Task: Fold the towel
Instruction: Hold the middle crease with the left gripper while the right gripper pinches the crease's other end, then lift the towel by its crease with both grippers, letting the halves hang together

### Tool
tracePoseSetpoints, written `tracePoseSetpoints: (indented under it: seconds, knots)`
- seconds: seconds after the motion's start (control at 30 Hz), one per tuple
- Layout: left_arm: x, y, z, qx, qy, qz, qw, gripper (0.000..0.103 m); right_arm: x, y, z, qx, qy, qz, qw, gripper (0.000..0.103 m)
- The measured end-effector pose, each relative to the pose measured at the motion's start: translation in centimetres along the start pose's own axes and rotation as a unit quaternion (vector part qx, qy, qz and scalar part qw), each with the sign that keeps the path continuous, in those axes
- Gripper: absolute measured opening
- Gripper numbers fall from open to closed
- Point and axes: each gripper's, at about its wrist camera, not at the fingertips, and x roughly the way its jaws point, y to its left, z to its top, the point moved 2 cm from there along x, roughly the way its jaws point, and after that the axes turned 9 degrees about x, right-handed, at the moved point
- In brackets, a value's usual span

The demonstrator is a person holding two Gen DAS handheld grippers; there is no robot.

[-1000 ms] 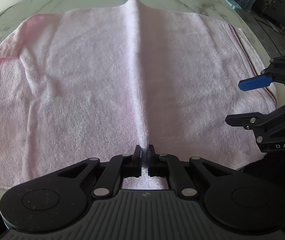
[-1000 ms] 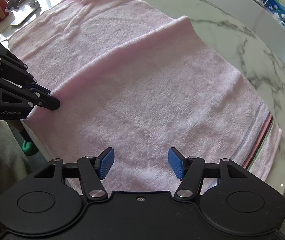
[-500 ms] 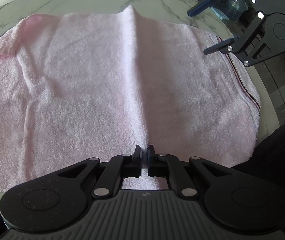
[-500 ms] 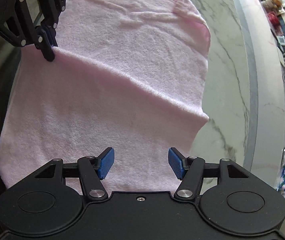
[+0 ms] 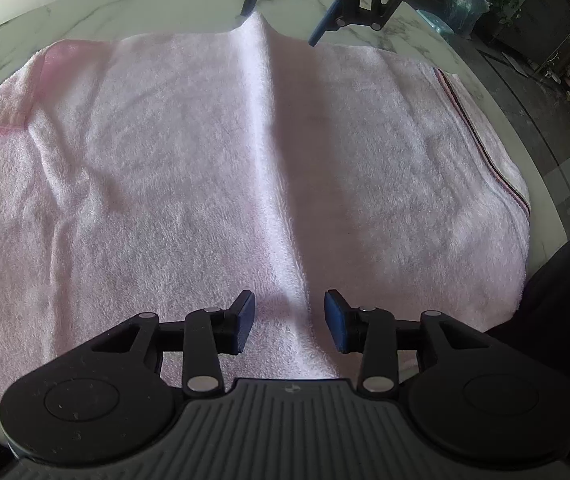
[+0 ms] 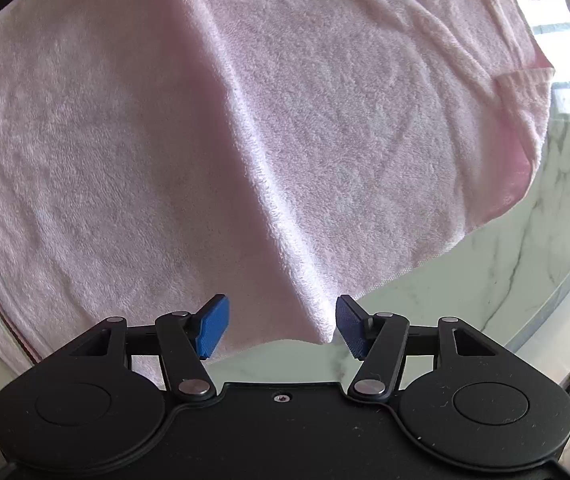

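Left gripper (image 5: 288,322) sits at bottom centre of its own view, jaws opening, blue pads apart on either side of the towel's raised ridge; neither pad presses on the cloth. Right gripper (image 6: 281,326) at bottom centre of its view, jaws closing, pads not yet touching; the far end of the same ridge and the towel edge lie between them, ridge tip just beside the right-hand pad. In the left wrist view the right gripper (image 5: 281,26) shows at top centre, straddling the ridge where it meets the far edge.

Towel (image 5: 165,168) is pink, spread flat over the marble worktop (image 5: 85,8), filling most of both frames. One ridge runs from bottom centre to top centre in the left view. Striped border along the right edge there, lower left in the right view. Folded-over corner at upper left of left view. Bare worktop (image 6: 485,280) at lower right of right view.
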Motion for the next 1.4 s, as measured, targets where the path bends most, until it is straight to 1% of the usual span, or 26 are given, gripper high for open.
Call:
tracePoseSetpoints:
  seconds: [0.07,0.13,0.2,0.3,0.37,0.4,0.67,0.8,0.9,0.97,1.0,1.03,1.07,1.1,1.13,1.17,1.23,1.4]
  knots:
    - [0.1,-0.1,0.0,0.007,0.002,0.006,1.0000,0.039,0.9,0.0,-0.2,-0.030,0.002,0.003,1.000,0.050]
    - [0.2,-0.3,0.0,0.013,0.002,0.009,0.9999,0.039,1.5,-0.2,-0.2,-0.042,-0.002,0.000,0.999,0.047]
    - [0.3,-0.5,0.0,0.020,0.005,0.013,0.9997,0.040,1.9,-0.5,-0.2,-0.047,-0.006,-0.003,0.999,0.041]
    - [0.5,-0.9,0.0,0.032,0.007,0.019,0.9993,0.040,2.6,-0.8,-0.2,-0.060,-0.003,-0.001,0.998,0.035]
    - [0.5,-1.2,0.0,0.038,0.008,0.023,0.9990,0.041,3.0,-0.8,-0.2,-0.069,-0.001,-0.001,0.998,0.026]
    - [0.5,-1.3,0.0,0.040,0.007,0.023,0.9989,0.042,3.2,-0.8,-0.2,-0.073,-0.001,-0.002,0.997,0.024]
    - [0.7,-1.6,-0.1,0.042,0.004,0.017,0.9990,0.054,3.6,-0.6,-0.1,-0.101,0.001,0.000,0.995,0.015]
    - [0.6,-1.2,0.0,0.029,0.002,0.007,0.9995,0.055,3.7,-0.5,-0.1,-0.112,0.002,-0.002,0.994,0.014]
    - [0.6,-0.9,0.1,0.024,0.001,0.003,0.9997,0.051,3.9,-0.4,0.1,-0.114,0.008,-0.002,0.993,0.013]
    - [0.5,-0.8,0.1,0.031,0.000,0.012,0.9994,0.038,3.9,-0.4,0.3,-0.121,0.011,-0.003,0.993,0.012]
    - [0.4,-0.7,0.1,0.034,-0.002,0.018,0.9992,0.033,4.0,-0.4,0.3,-0.122,0.012,-0.003,0.992,0.010]
    - [0.4,-0.6,0.1,0.037,-0.003,0.021,0.9991,0.023,4.0,-0.4,0.4,-0.119,0.014,-0.002,0.993,0.009]
    - [0.4,-0.4,0.1,0.039,-0.005,0.020,0.9990,0.018,4.1,-0.4,0.4,-0.117,0.015,-0.004,0.993,0.007]
    - [0.3,-0.3,0.1,0.041,-0.006,0.020,0.9990,0.015,4.1,-0.3,0.5,-0.115,0.017,-0.006,0.993,0.005]
    - [0.3,-0.1,0.1,0.041,-0.007,0.018,0.9989,0.009,4.2,-0.3,0.5,-0.112,0.018,-0.009,0.993,0.005]
    - [0.3,-0.1,0.1,0.041,-0.008,0.016,0.9990,0.006,4.2,-0.2,0.5,-0.108,0.020,-0.012,0.994,0.005]
    - [0.2,0.0,0.0,0.043,-0.009,0.012,0.9989,0.005,4.2,-0.2,0.7,-0.090,0.023,-0.017,0.996,0.004]
    - [-0.4,-0.9,-0.1,0.068,-0.009,0.030,0.9972,0.004,2.8,-0.4,0.8,-0.040,0.031,-0.029,0.998,0.004]
